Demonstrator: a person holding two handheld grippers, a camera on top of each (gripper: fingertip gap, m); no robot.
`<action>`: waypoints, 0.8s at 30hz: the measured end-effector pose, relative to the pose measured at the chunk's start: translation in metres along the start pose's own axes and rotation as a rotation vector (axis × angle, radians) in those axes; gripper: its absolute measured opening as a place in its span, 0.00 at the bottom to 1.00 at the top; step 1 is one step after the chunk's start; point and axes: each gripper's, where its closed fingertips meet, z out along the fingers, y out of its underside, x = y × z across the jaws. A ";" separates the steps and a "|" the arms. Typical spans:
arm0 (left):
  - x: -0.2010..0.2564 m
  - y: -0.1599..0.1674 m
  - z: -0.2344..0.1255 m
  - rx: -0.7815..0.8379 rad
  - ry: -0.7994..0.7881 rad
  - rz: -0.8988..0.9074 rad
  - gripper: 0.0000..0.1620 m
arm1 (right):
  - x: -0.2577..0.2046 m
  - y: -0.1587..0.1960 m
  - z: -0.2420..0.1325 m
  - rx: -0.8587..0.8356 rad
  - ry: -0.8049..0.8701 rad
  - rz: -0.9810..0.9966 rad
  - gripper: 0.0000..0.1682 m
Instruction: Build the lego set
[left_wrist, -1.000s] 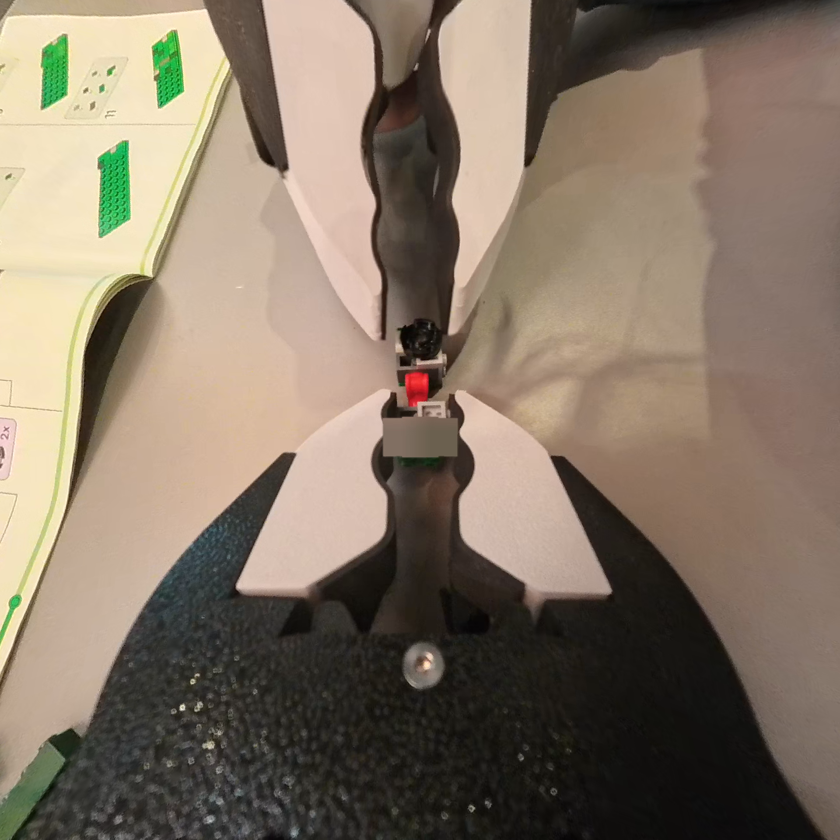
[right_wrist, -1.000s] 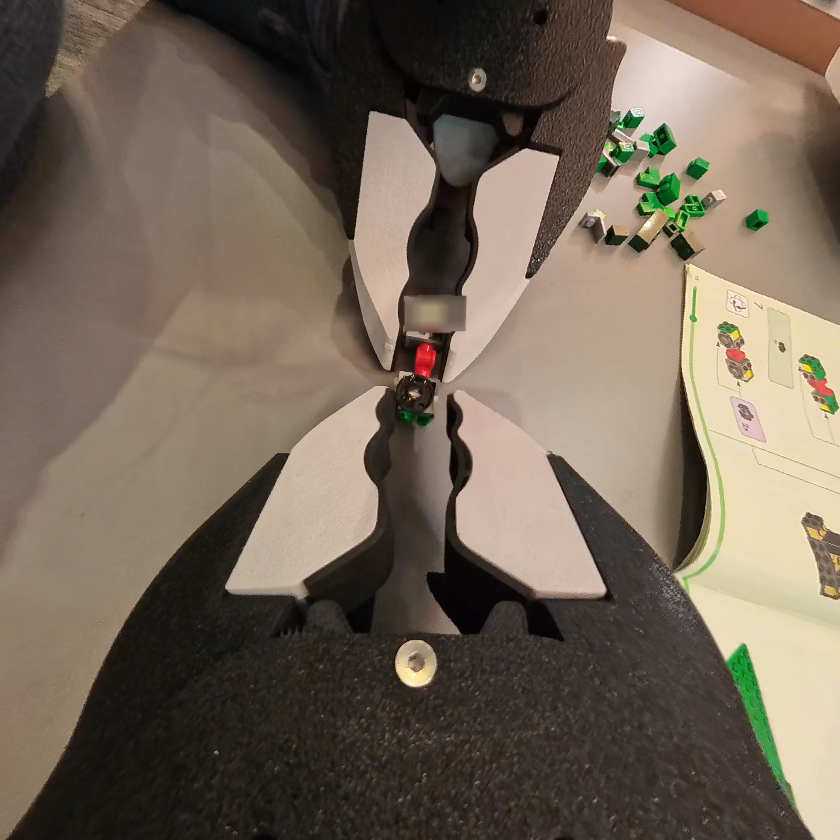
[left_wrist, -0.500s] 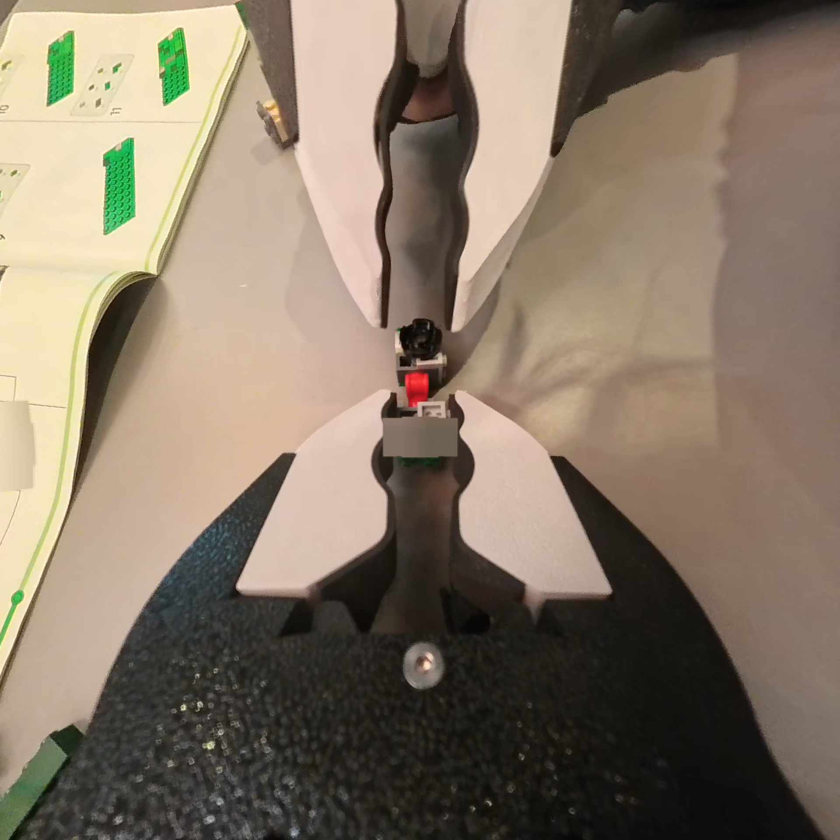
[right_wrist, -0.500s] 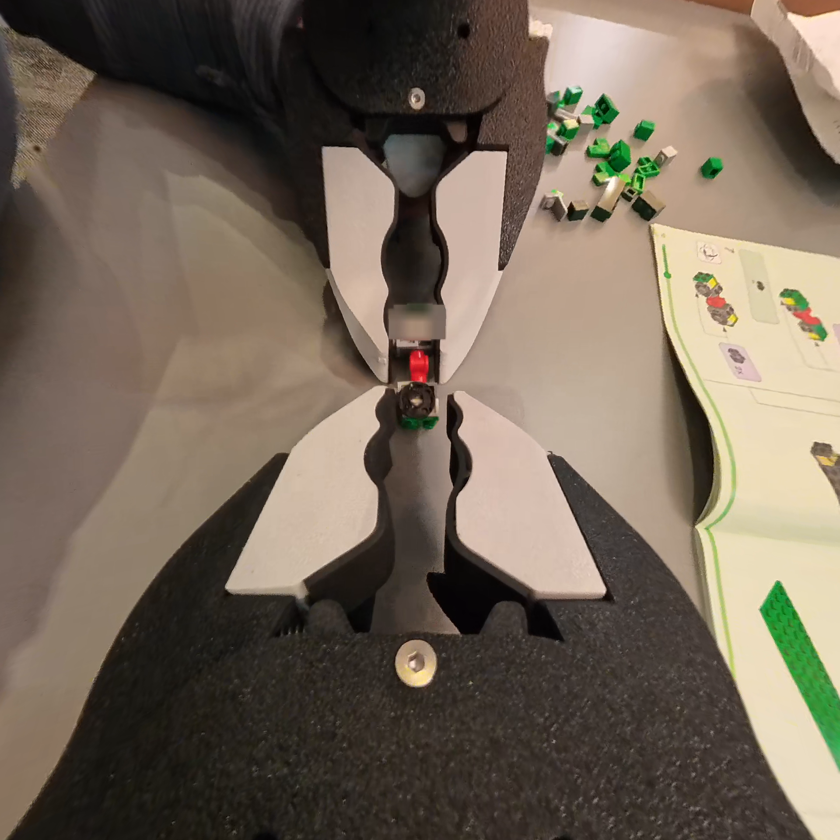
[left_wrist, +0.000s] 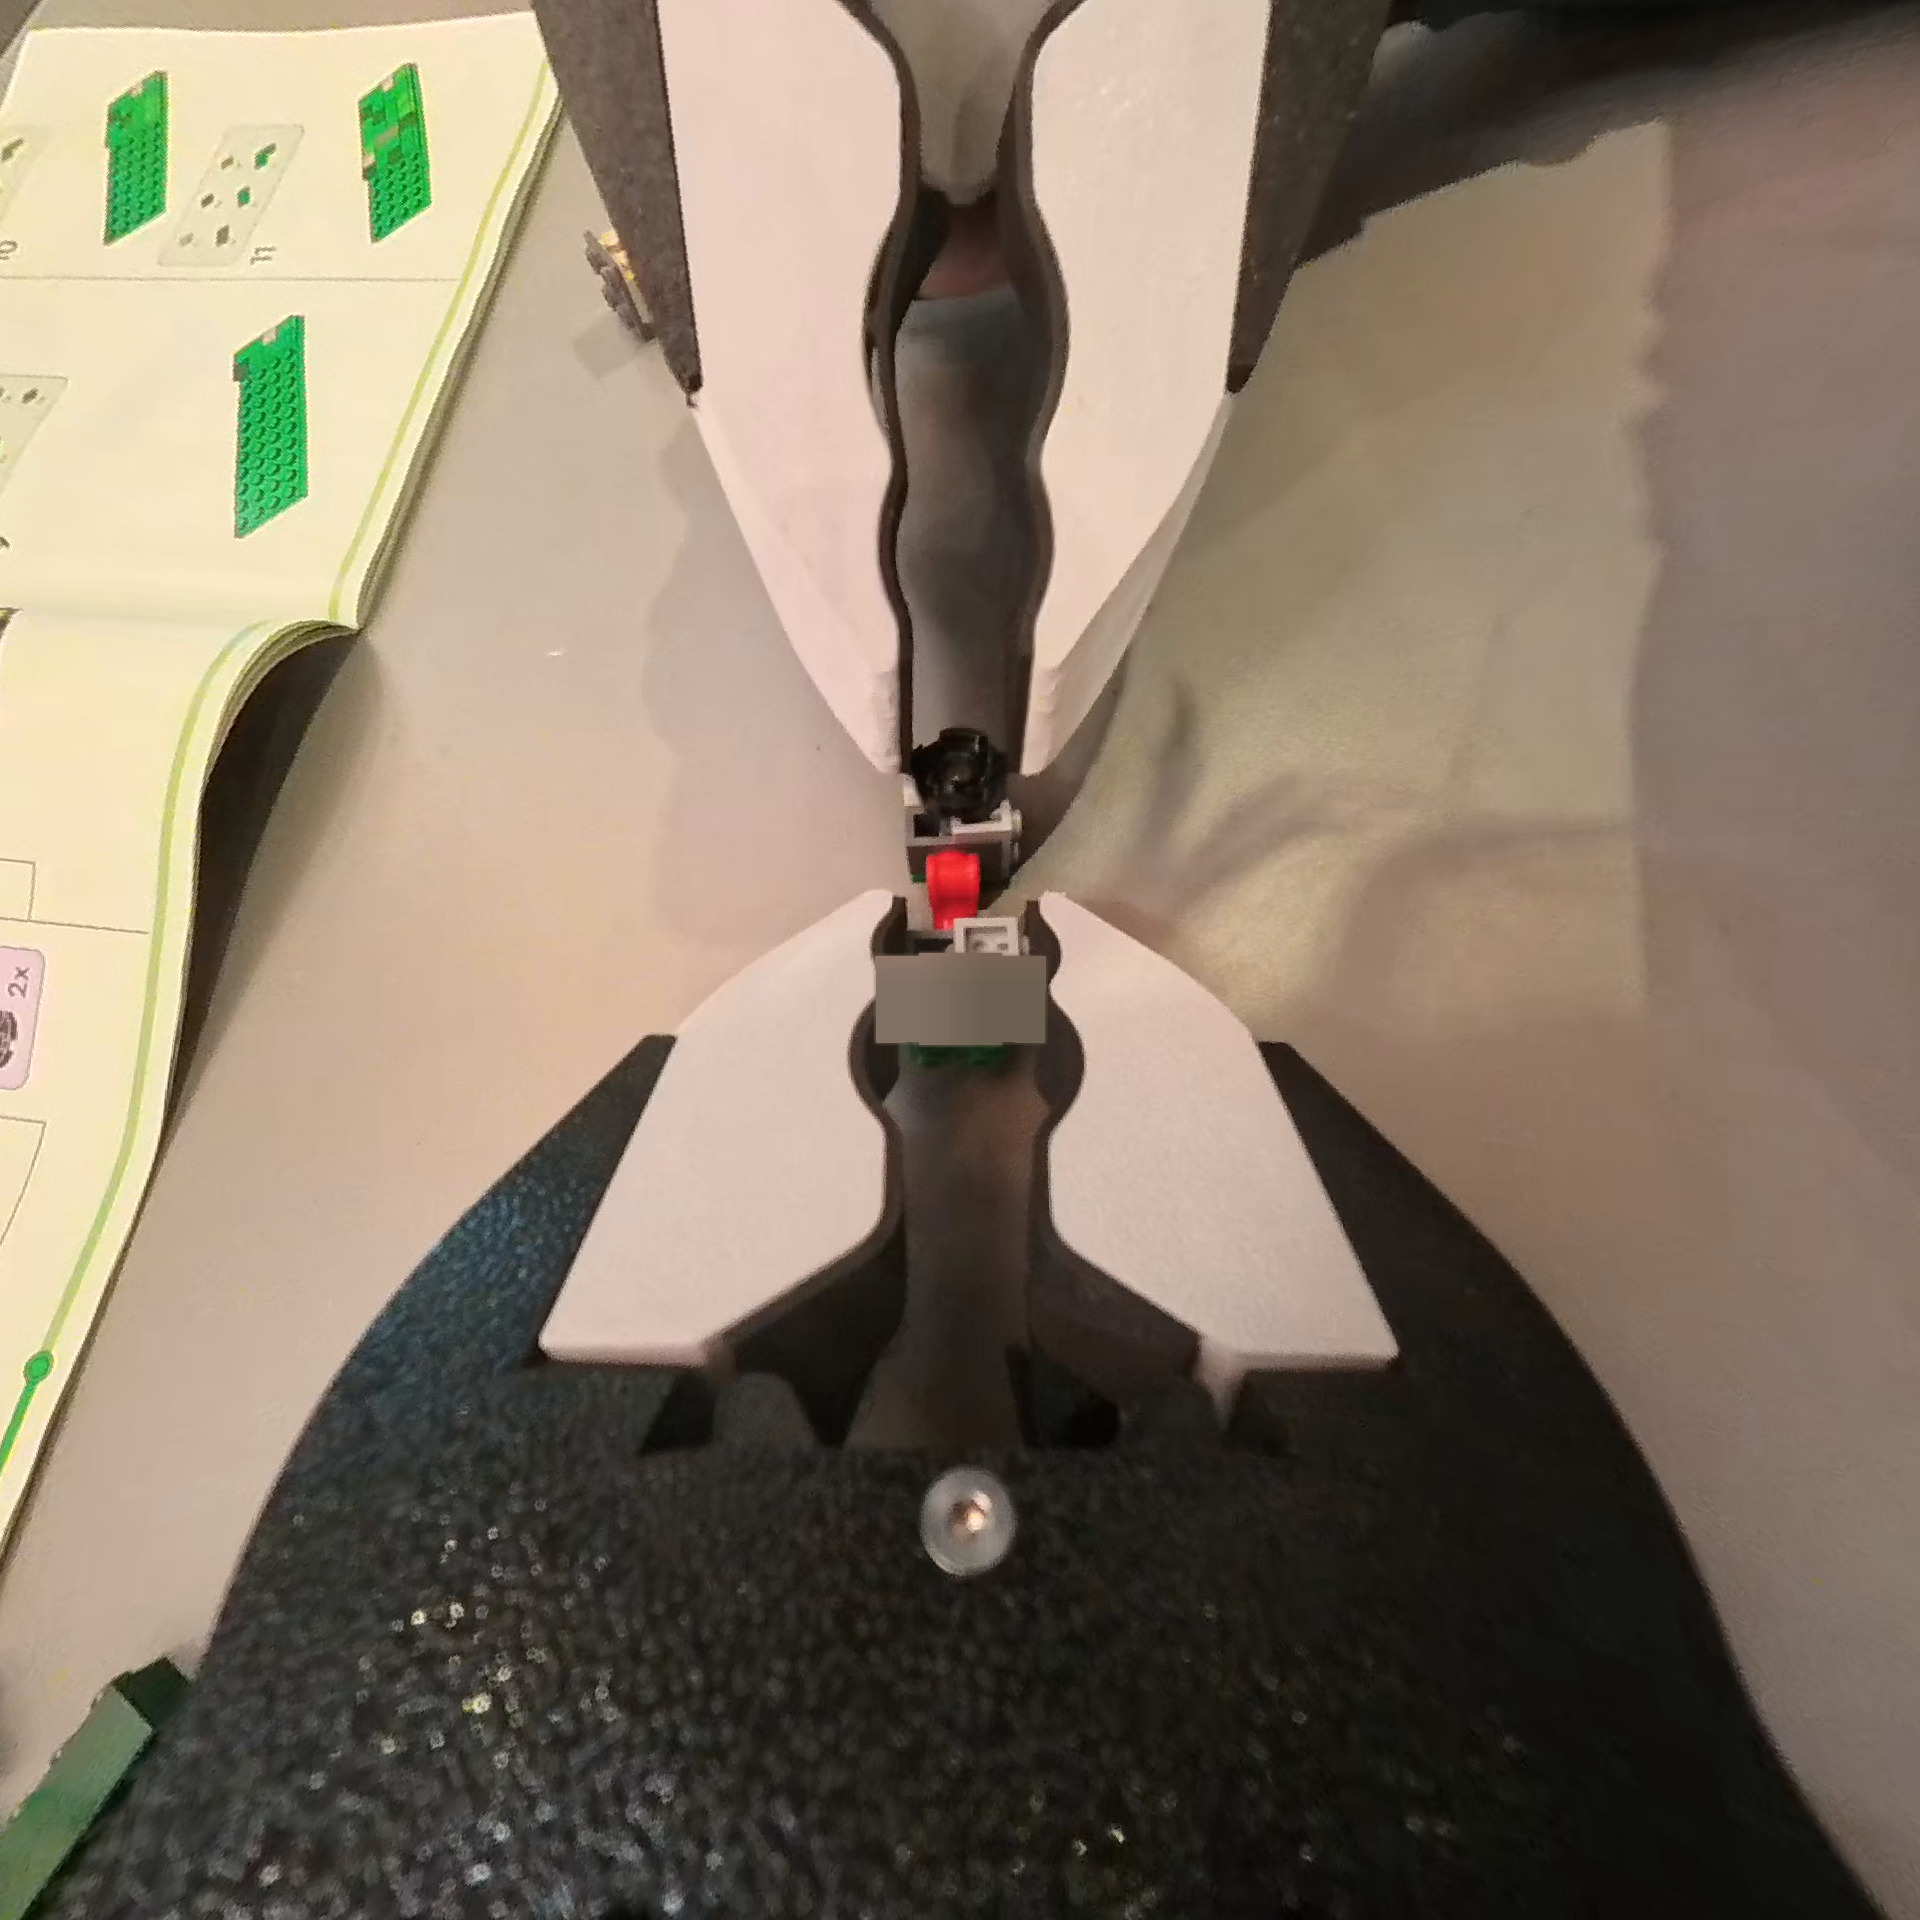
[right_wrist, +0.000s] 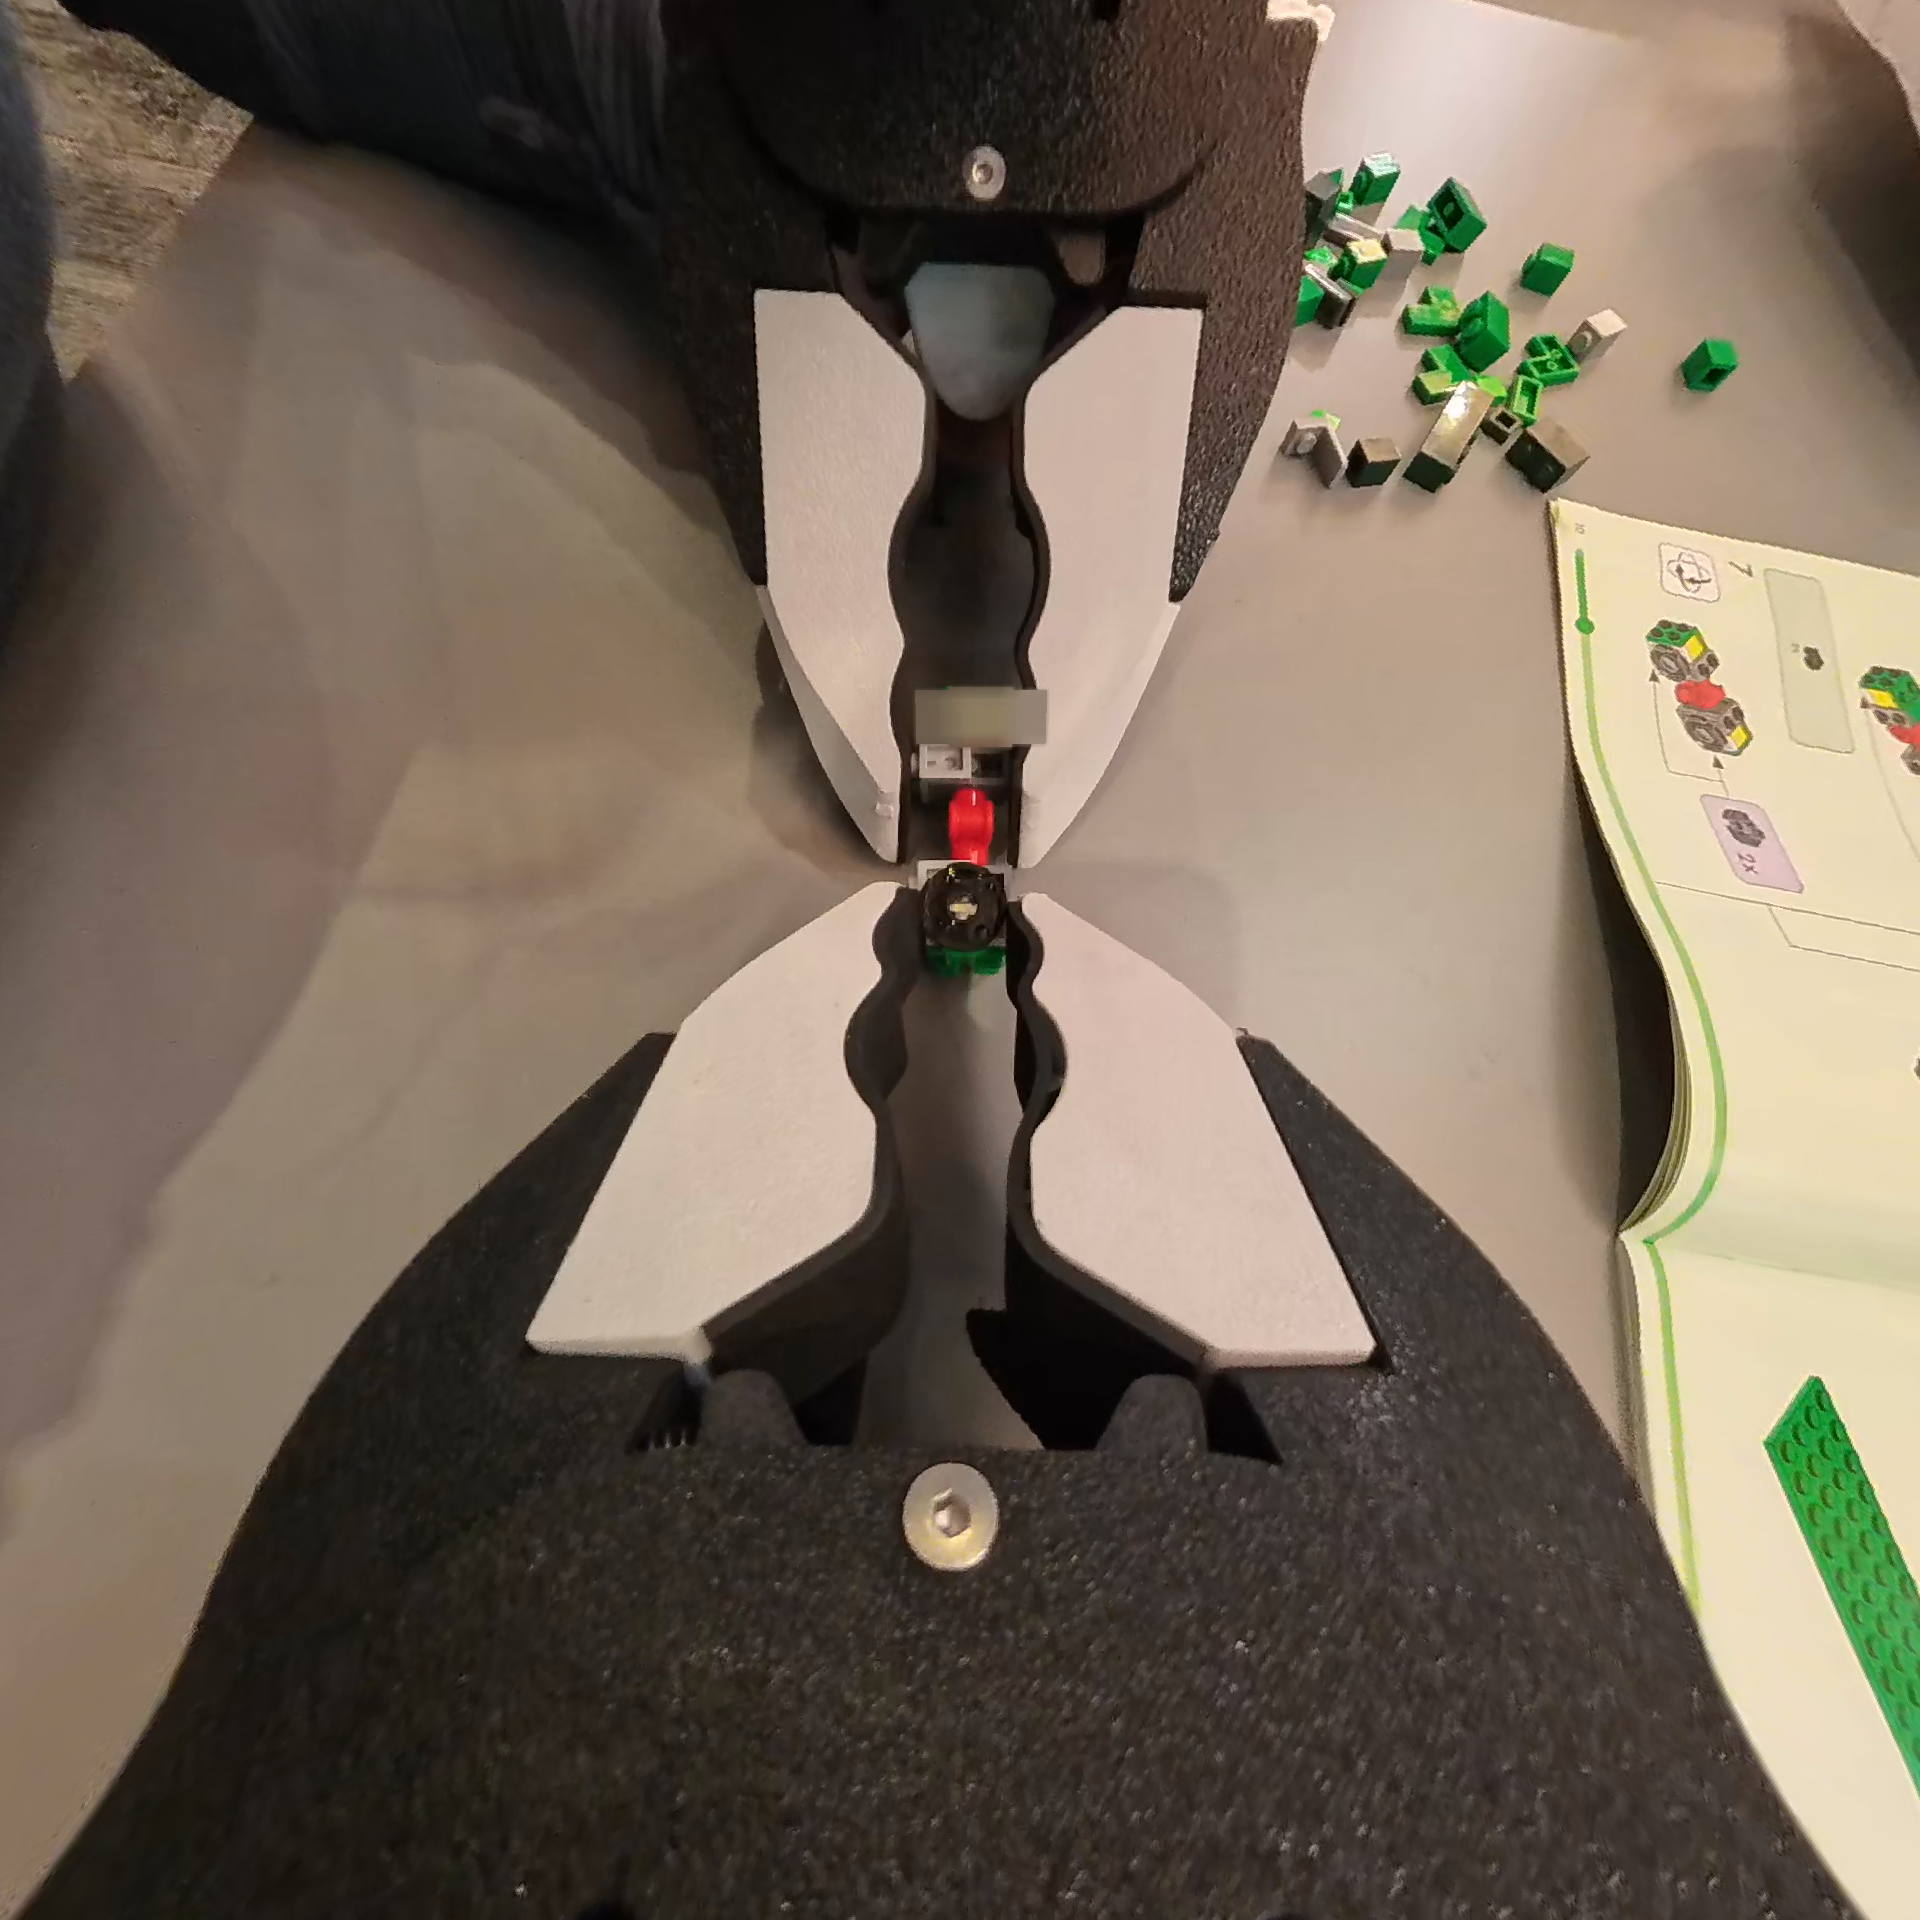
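Observation:
A small lego assembly hangs between my two grippers above the grey table (left_wrist: 1351, 727). It is two grey blocks joined by a red connector (left_wrist: 954, 883), which also shows in the right wrist view (right_wrist: 971, 821). My left gripper (left_wrist: 961, 940) is shut on the near grey block (left_wrist: 992, 935), which has green under it. My right gripper (right_wrist: 961, 909) is shut on the other grey block, which carries a black round piece (right_wrist: 961, 912) and a green piece (right_wrist: 966, 958). Each gripper faces the other tip to tip: the right gripper (left_wrist: 961, 748) and the left gripper (right_wrist: 961, 831) show opposite.
An open instruction booklet (left_wrist: 208, 416) lies at the left of the left wrist view and at the right of the right wrist view (right_wrist: 1766, 987). Several loose green and grey bricks (right_wrist: 1455, 343) lie beyond it. A dark green plate (left_wrist: 73, 1766) sits at the lower left. A person's dark sleeve (right_wrist: 416, 104) is behind. Left and right tips are no more than a few centimetres apart. From the left gripper's tips to the dark green plate (left_wrist: 73, 1766) is close to 15 cm. Look for it in the right wrist view (right_wrist: 1460, 441) too.
Both grippers keep their hold on the assembly. The pair has shifted and tilted slightly over the table, so the booklet and loose bricks sit a little differently in view.

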 end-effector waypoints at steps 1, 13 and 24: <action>0.000 0.000 0.000 0.000 0.001 0.000 0.13 | 0.000 0.000 0.000 0.001 -0.006 -0.008 0.10; 0.001 0.000 -0.001 0.000 0.006 -0.001 0.13 | 0.000 0.000 0.001 0.001 -0.052 -0.090 0.09; 0.001 0.000 -0.001 0.000 0.006 -0.001 0.13 | 0.000 0.001 0.002 0.006 -0.056 -0.104 0.09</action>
